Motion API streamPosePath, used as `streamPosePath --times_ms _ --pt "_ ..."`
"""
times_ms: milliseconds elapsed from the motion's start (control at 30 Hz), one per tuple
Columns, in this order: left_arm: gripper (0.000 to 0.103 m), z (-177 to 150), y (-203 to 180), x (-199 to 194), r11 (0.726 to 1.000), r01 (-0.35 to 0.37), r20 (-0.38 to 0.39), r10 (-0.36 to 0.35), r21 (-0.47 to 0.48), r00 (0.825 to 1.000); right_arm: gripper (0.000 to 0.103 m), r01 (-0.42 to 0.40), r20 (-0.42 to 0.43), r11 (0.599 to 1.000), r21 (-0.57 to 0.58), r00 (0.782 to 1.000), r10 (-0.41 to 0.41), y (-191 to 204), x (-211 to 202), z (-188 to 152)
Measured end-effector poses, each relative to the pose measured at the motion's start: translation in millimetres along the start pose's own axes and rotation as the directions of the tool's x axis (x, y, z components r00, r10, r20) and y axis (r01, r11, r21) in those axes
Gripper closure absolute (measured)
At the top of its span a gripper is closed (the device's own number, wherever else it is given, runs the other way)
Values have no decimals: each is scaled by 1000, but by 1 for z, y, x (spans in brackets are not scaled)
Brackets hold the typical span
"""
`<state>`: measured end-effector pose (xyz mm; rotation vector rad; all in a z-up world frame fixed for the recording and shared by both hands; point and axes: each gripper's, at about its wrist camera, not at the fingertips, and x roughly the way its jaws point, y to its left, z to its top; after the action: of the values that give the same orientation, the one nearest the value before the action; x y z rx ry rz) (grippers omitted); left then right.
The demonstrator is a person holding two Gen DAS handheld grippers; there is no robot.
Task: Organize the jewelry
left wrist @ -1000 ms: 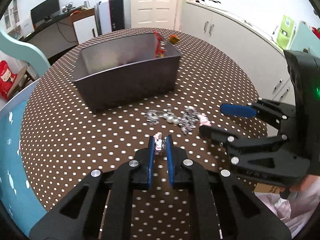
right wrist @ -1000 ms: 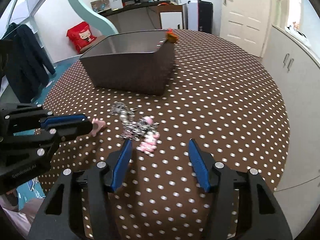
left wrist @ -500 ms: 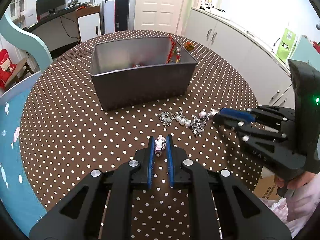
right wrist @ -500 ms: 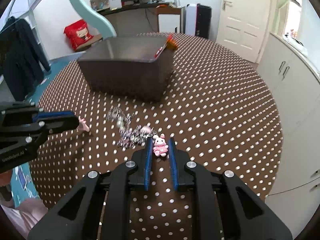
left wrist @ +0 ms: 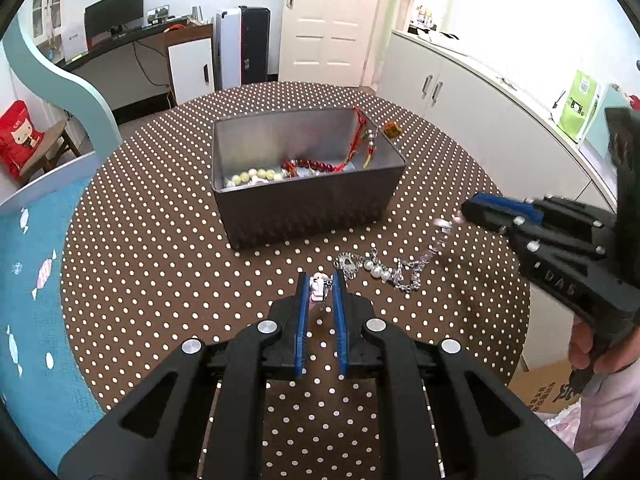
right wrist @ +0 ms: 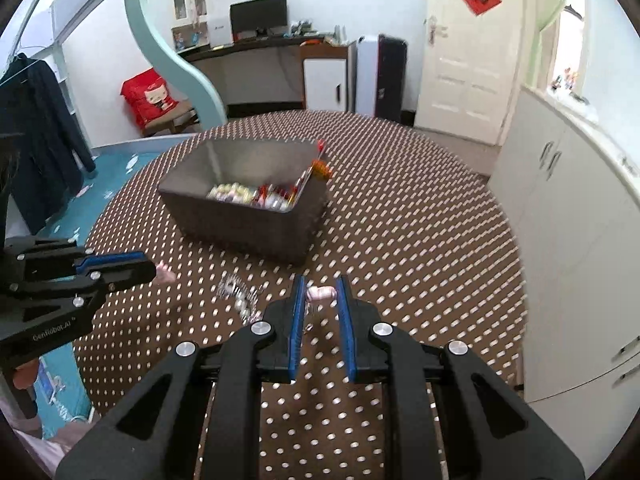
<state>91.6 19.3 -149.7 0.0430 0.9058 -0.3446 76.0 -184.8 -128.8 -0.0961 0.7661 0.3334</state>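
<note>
My left gripper (left wrist: pixel 319 280) is shut on a small pink-and-white charm (left wrist: pixel 317 289), held just above the table. In the right wrist view my right gripper (right wrist: pixel 320 286) is shut on a pink charm (right wrist: pixel 323 292). A silver chain with pearls (left wrist: pixel 380 270) hangs from that charm down to the cloth. Its other end lies near my left fingertips, and I cannot tell whether it joins the left charm. The grey box (left wrist: pixel 304 208) stands behind, with pale and red beads (left wrist: pixel 256 176) inside and a red cord (left wrist: pixel 356 144) over its right rim.
The round table wears a brown polka-dot cloth (left wrist: pixel 160 260). A small orange trinket (left wrist: pixel 392 130) lies behind the box. White cabinets (left wrist: pixel 460 92) run along the right, and a cardboard carton (left wrist: pixel 548 388) sits below the table edge. A person's hand (left wrist: pixel 588 348) grips the right tool.
My right gripper shut on the pink charm and rose, pulling one end of the chain off the cloth. My left gripper, still shut on its charm, also rose a little.
</note>
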Motion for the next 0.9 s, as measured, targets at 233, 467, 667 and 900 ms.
streamPosePath --times_ms 233,467,667,900 --pt "92 2 0 -7 1000 -6 14 6 -5 1000 88 -23 122 1000 -1 992 23 1 -42 26" --pt "92 8 3 -17 1000 -12 46 13 -11 999 88 -14 180 1000 -20 984 18 0 -57 42" --pt "92 8 6 -13 1000 -14 33 15 -18 999 88 -57 -67 997 54 996 61 -11 22 7" --pt "92 8 6 -8 1000 -8 21 8 -17 1000 88 -27 -53 996 87 998 32 -29 7 13"
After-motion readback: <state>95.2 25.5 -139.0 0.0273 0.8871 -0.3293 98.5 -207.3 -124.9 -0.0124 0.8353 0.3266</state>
